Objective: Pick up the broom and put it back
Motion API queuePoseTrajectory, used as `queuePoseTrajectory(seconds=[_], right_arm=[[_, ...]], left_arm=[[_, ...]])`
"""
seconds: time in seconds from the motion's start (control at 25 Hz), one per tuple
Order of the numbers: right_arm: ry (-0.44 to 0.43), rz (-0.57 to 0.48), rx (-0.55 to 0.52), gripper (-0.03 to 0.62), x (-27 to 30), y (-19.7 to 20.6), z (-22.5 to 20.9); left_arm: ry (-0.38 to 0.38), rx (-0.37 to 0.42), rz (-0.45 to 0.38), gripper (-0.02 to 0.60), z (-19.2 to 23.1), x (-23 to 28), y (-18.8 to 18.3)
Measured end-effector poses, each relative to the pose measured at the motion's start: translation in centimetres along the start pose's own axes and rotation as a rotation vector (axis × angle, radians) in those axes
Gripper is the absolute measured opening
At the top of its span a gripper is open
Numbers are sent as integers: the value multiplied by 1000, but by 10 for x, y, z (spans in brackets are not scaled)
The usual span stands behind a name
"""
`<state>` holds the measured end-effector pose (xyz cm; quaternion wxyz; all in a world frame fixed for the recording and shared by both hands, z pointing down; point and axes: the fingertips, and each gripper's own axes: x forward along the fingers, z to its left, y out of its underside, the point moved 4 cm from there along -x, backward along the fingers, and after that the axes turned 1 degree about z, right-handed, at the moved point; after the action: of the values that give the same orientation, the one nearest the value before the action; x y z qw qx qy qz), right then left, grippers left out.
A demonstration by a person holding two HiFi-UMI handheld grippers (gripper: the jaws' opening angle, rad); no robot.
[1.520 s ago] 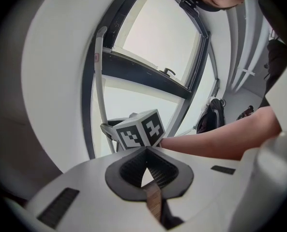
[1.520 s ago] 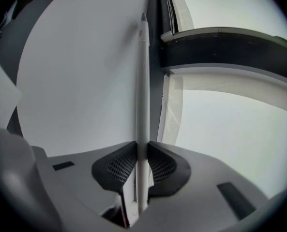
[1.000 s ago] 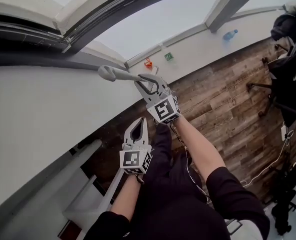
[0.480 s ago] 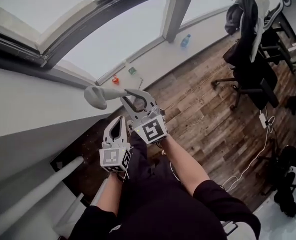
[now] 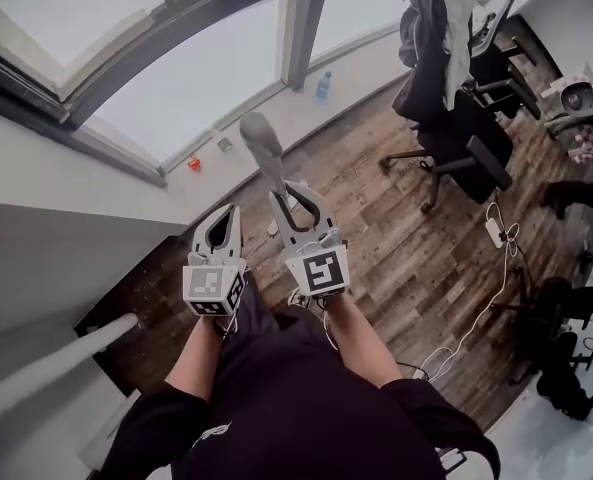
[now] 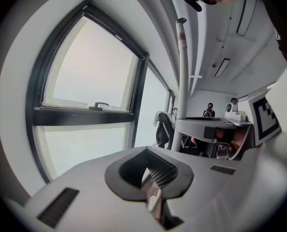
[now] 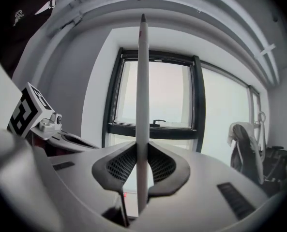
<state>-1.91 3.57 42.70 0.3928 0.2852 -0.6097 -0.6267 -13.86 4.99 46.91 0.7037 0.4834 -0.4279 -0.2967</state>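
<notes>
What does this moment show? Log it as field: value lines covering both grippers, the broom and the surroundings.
right gripper: shut on the broom handle, which crosses its jaws
left gripper: shut, nothing between its jaws
floor: wooden floor
by the window: blue bottle on the floor
furniture: office chair draped with clothes

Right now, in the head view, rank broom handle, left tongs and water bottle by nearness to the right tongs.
1. Broom handle, gripped in the right tongs.
2. Left tongs, alongside on the left.
3. Water bottle, far off by the window.
</notes>
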Motion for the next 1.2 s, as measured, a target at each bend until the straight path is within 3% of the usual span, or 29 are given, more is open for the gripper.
queuePoseTrajectory(seconds=[0.2, 0.48, 1.2], right_arm=[[92, 32, 29, 84, -61, 0, -16], [130, 32, 34, 84, -100, -3, -21], [105, -29, 44, 84, -92, -16, -16]], left_arm=[[67, 15, -37, 0, -44, -4, -12], [107, 69, -103, 0, -79, -4, -36], [95, 113, -158, 0, -77, -8, -64]])
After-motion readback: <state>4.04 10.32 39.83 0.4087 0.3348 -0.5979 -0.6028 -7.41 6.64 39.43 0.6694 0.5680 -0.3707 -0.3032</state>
